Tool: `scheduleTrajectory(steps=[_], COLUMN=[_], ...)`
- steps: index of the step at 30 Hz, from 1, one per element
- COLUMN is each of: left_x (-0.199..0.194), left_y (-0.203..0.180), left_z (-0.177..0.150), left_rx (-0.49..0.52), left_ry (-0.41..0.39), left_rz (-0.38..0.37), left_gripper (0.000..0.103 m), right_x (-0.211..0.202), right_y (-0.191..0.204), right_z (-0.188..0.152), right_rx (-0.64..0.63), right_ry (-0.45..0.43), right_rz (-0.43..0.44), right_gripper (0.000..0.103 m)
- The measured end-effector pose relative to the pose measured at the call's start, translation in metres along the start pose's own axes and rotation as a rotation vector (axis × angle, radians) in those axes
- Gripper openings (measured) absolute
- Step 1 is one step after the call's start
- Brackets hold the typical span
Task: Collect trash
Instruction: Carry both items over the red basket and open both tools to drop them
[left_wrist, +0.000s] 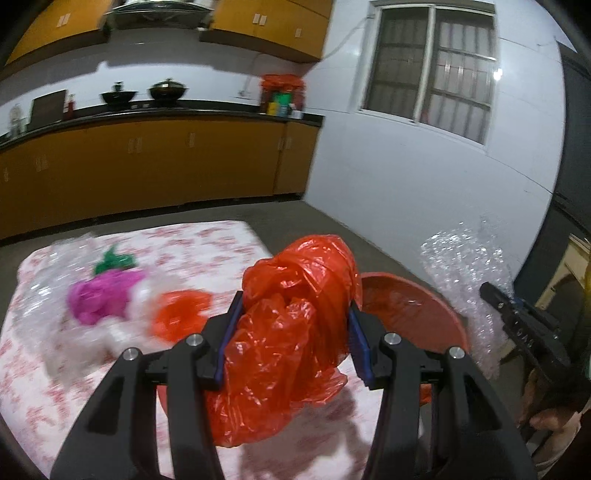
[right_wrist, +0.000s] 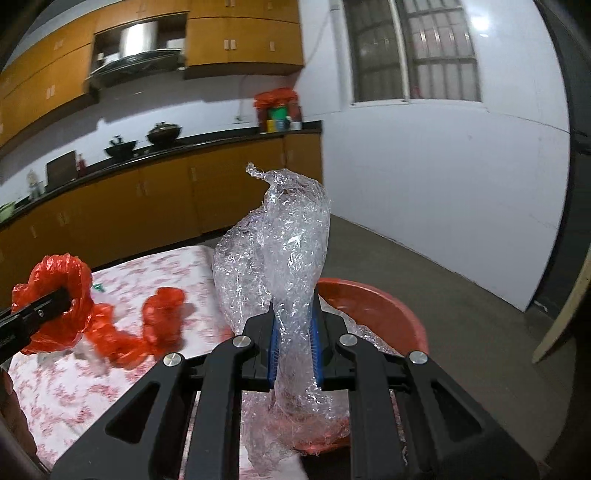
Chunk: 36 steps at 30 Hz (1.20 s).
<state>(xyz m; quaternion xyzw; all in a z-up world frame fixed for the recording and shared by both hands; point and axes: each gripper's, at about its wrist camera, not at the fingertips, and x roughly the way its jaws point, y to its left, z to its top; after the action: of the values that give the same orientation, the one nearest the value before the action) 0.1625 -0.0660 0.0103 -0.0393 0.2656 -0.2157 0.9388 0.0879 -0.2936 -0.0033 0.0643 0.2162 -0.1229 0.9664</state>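
Gripping featherlight, springy plastic: your left tool (left_wrist: 293, 328) clamps the red bag (left_wrist: 291, 314), right tool (right_wrist: 293, 343) pinches clear wrap (right_wrist: 280, 258), probably slippery — hold bunched middles

White walls (left_wrist: 424, 192), barred window (left_wrist: 432, 70), orange cabinets (left_wrist: 147, 166), grey floor (right_wrist: 461, 295).

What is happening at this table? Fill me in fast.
A person is clearing trash off the floral-patterned table with a handheld gripper in each hand. The left gripper is clamped on a crumpled red plastic bag, and the right gripper is shut on a wad of clear crinkled plastic wrap. Both are held near the round red plastic basin at the table's edge. A magenta crumpled bag, a green scrap and a smaller red plastic piece remain on the table.
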Motion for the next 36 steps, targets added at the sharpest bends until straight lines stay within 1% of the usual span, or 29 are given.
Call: scheduleTrajectory(steps=[6, 12, 22, 26, 29, 31, 32, 34, 35, 36], left_x=[0.037, 0.074, 0.124, 0.138, 0.146, 0.152, 0.153, 0.158, 0.159, 0.161], left_y=[-0.037, -0.062, -0.085, -0.096, -0.100, -0.101, -0.100, -0.098, -0.097, -0.096], left_z=[0.004, 0.003, -0.002, -0.004, -0.005, -0.007, -0.008, -0.009, -0.009, -0.010], left_rx=[0.046, 0.068, 0.092, 0.094, 0.093, 0.092, 0.091, 0.083, 0.080, 0.074], left_ry=[0.026, 0.064, 0.122, 0.140, 0.151, 0.159, 0.163, 0.176, 0.180, 0.185], left_rz=[-0.088, -0.143, -0.193, -0.207, -0.220, -0.219, -0.219, -0.221, -0.220, -0.220], left_gripper=[0.050, 0.050, 0.050, 0.051, 0.052, 0.056, 0.058, 0.064, 0.065, 0.069], right_x=[0.014, 0.027, 0.053, 0.061, 0.063, 0.064, 0.064, 0.064, 0.064, 0.064], right_y=[-0.022, -0.038, -0.049, -0.054, -0.056, -0.058, -0.058, -0.060, -0.061, -0.061], right_z=[0.001, 0.000, -0.001, 0.002, 0.003, 0.003, 0.004, 0.004, 0.004, 0.003], right_rx=[0.052, 0.089, 0.138, 0.151, 0.160, 0.171, 0.175, 0.178, 0.181, 0.186], right_ry=[0.009, 0.016, 0.041, 0.045, 0.044, 0.042, 0.040, 0.038, 0.036, 0.033], right_rz=[-0.037, -0.057, -0.074, -0.080, -0.081, -0.077, -0.073, -0.068, -0.065, -0.060], right_gripper=[0.015, 0.015, 0.015, 0.015, 0.015, 0.016, 0.019, 0.030, 0.040, 0.048])
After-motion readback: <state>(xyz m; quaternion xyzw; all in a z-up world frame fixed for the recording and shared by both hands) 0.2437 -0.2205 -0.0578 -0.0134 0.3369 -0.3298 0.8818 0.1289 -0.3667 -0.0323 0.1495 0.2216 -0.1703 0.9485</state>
